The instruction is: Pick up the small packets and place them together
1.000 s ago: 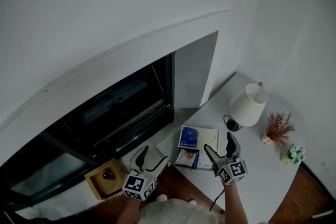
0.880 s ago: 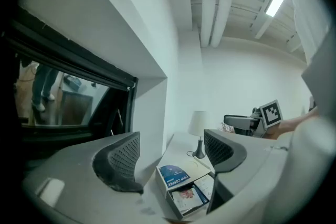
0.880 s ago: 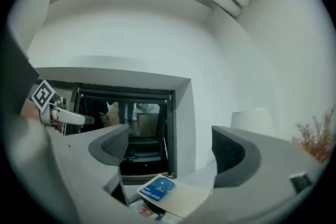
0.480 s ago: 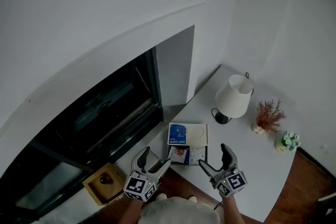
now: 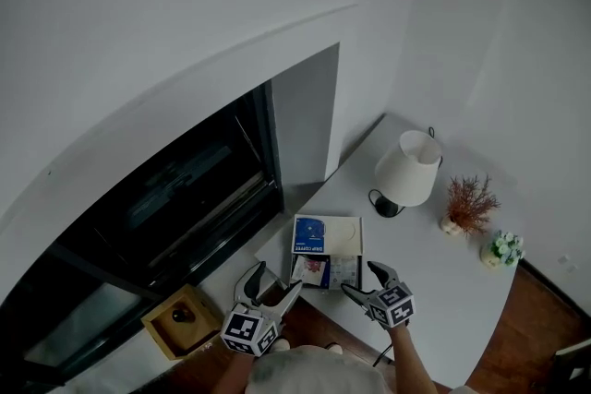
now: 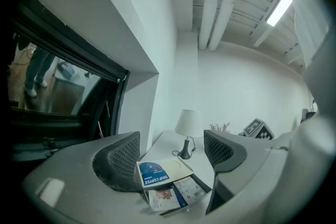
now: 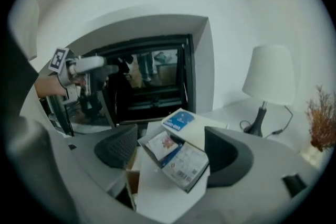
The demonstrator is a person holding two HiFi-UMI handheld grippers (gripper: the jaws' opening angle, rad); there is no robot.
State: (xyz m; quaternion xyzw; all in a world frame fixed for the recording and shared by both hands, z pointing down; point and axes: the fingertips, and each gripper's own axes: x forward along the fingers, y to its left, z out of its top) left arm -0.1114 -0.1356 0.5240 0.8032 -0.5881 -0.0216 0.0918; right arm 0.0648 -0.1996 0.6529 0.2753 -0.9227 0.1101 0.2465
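An open box with a cream lid marked by a blue label lies at the near edge of the white table. Small packets lie in its tray, a pink-printed one and a white one with a barcode. My left gripper hangs just left of the box, level, jaws wide after just opening, nothing between them. My right gripper sits just right of the tray, tipped downward; its jaws have just been closing but stand open, touching nothing. In the left gripper view the packets lie ahead.
A white table lamp stands behind the box, with a dried plant and a small flower pot to the right. A wooden tray with a dark object sits lower left. A dark window recess runs along the left.
My right gripper has dropped and tipped down beside the box, its jaws narrower. My left gripper has drifted a little toward the box and opened wider.
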